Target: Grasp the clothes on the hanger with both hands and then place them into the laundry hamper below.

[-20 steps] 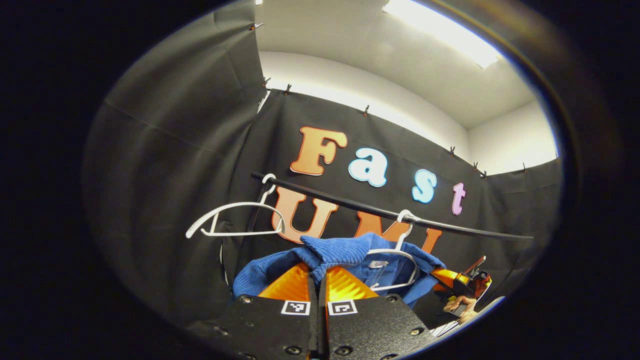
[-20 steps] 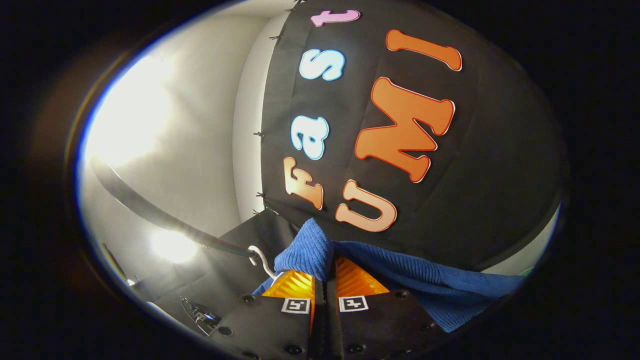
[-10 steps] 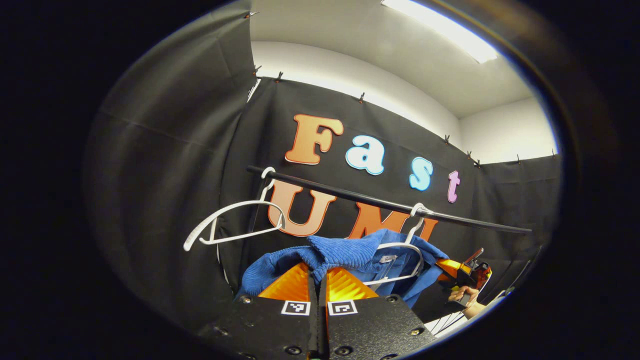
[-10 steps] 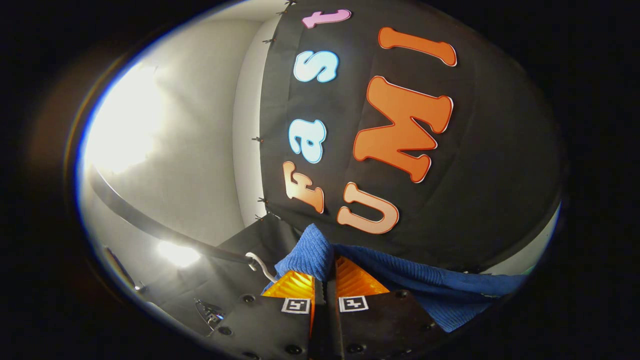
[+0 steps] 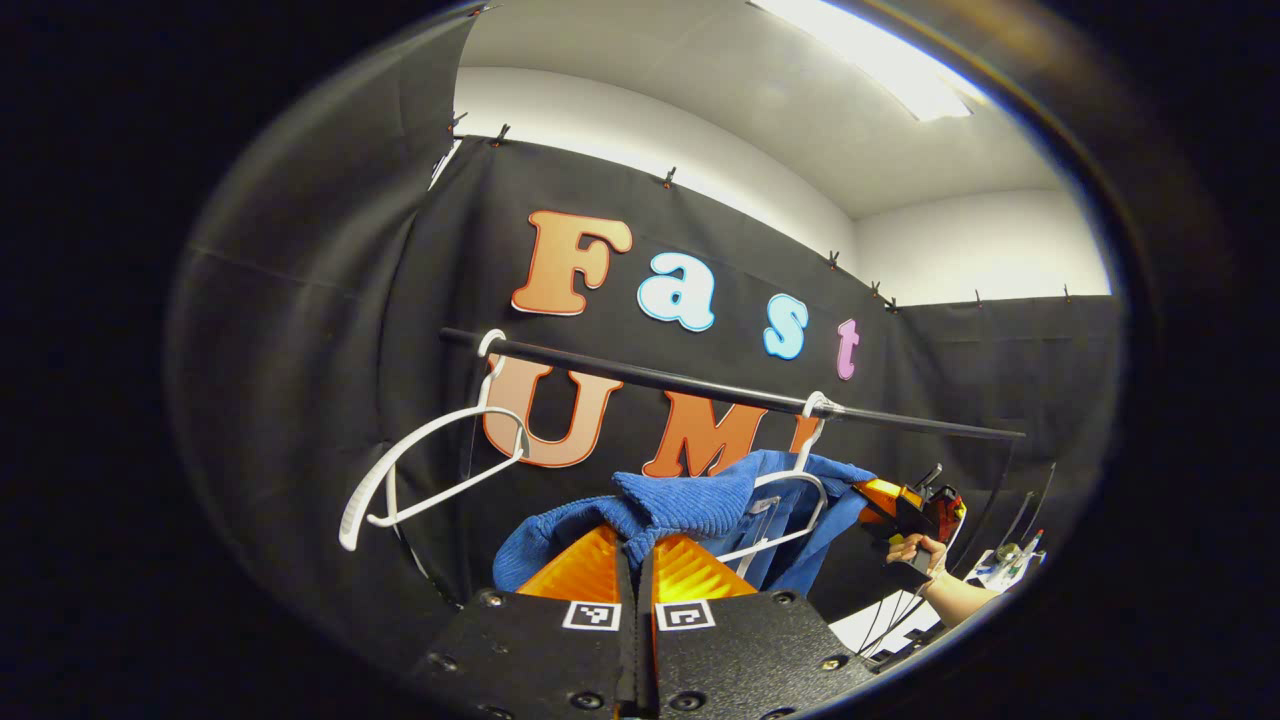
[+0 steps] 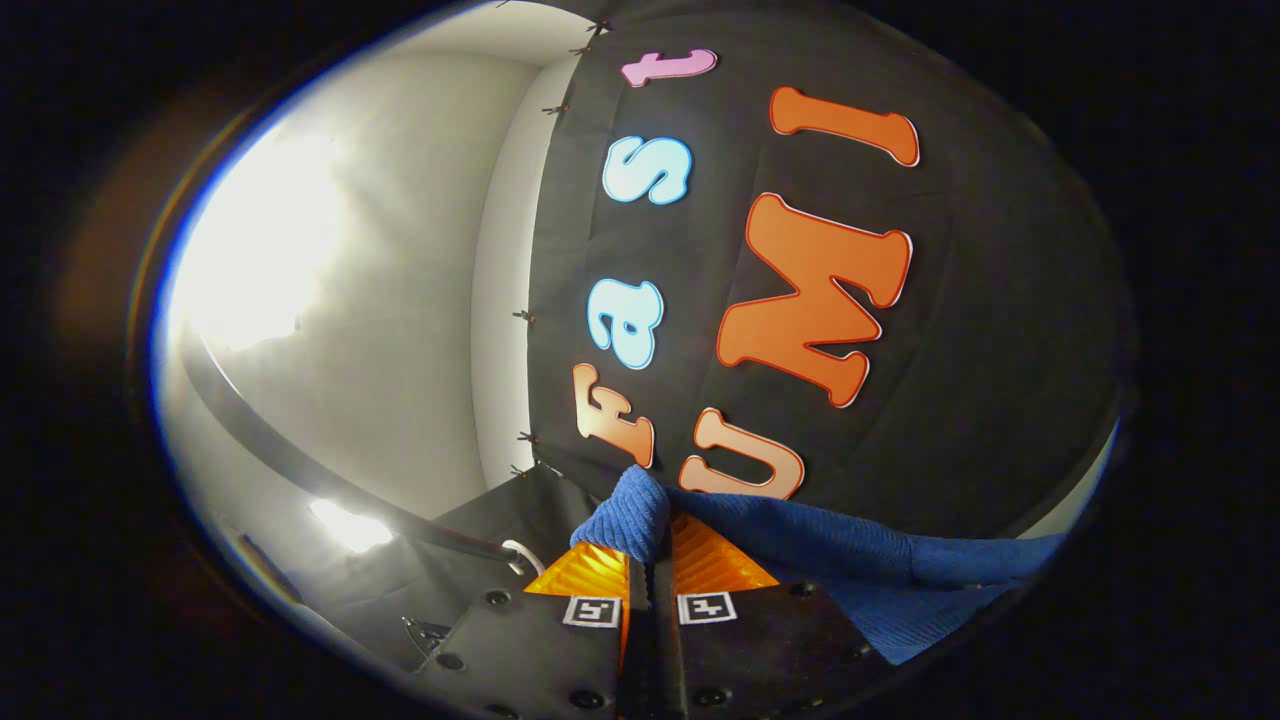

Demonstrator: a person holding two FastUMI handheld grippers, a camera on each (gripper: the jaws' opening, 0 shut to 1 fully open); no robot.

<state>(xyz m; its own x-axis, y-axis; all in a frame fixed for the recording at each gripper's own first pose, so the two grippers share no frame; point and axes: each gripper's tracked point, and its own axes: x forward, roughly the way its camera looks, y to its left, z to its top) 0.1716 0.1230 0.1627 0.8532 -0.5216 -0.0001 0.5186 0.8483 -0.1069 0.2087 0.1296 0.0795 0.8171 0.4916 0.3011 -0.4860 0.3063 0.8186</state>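
Pinching blue garment (image 5: 690,505), left hand-held gripper (image 5: 637,555) angled upward, right hand-held gripper (image 6: 650,555) apparently likewise clamped.

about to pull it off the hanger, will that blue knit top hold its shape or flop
Probably floppy: the blue knit top bunches and folds where the left gripper pinches it. It sags between the two grips, so expect it to drape. Its ribbed weave likely snags on the white hanger.

You find no legible text: the square coded markers (image 5: 590,614) on your gripper fingers carry patterns only, no letters or numbers.
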